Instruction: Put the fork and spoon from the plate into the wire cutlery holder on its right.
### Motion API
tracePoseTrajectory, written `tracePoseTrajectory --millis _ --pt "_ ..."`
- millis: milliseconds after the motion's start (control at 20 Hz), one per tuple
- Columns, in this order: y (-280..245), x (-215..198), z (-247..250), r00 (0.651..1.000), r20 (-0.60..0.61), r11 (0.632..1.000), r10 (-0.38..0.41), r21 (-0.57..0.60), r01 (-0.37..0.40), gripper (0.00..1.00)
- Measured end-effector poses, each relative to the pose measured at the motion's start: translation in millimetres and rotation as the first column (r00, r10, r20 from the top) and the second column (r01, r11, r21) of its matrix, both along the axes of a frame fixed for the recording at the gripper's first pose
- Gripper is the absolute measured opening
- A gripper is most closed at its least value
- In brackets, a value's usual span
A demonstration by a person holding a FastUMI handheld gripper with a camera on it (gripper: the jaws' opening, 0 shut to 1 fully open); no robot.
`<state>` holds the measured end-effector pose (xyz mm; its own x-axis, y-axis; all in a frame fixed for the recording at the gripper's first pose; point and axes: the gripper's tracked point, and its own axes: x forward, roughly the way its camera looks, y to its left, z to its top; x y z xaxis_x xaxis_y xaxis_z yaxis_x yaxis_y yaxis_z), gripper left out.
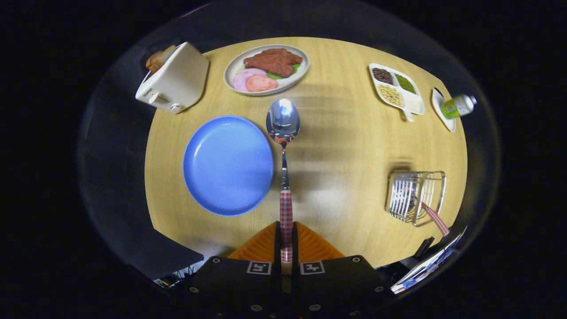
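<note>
Round and pale, a wooden table (345,146) carries the scene, with the gripper (286,241) at bottom centre, its fingers (310,246) closed tight on the checked handle of the spoon (283,128), whose bowl points up the frame just right of the blue plate (228,165). That plate, left of centre, lies bare, and a checked handle, most likely the fork (436,220), already leans out of the wire cutlery holder (416,197) at lower right. By that reading the second half of the job is in hand: the spoon is up and off the plate, with the carry across to the holder to come. The next move appears to call for a swing to the right and a tilt so the spoon drops in beside the leaning handle without snagging it or the wires. Bare wood lies along that path. Farther off sit a toaster (175,79) at upper left, a plate of meat (267,68) at top centre, a divided dish (395,86) and a small bottle (458,106) at upper right.
</note>
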<state>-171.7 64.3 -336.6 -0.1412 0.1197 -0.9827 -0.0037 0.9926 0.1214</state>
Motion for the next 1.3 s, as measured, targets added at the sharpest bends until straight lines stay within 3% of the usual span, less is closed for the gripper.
tracePoseTrajectory --millis 400,700,1300 --pt "-128.3 -25.5 34.5 0.975 -0.028 0.973 -0.219 -0.074 0.217 0.09" --pt "-161.2 -49.0 36.1 0.921 -0.126 0.93 -0.368 -0.054 0.364 0.09" --pt "-167.9 -56.3 19.3 0.898 -0.296 0.944 -0.325 -0.041 0.328 0.12"
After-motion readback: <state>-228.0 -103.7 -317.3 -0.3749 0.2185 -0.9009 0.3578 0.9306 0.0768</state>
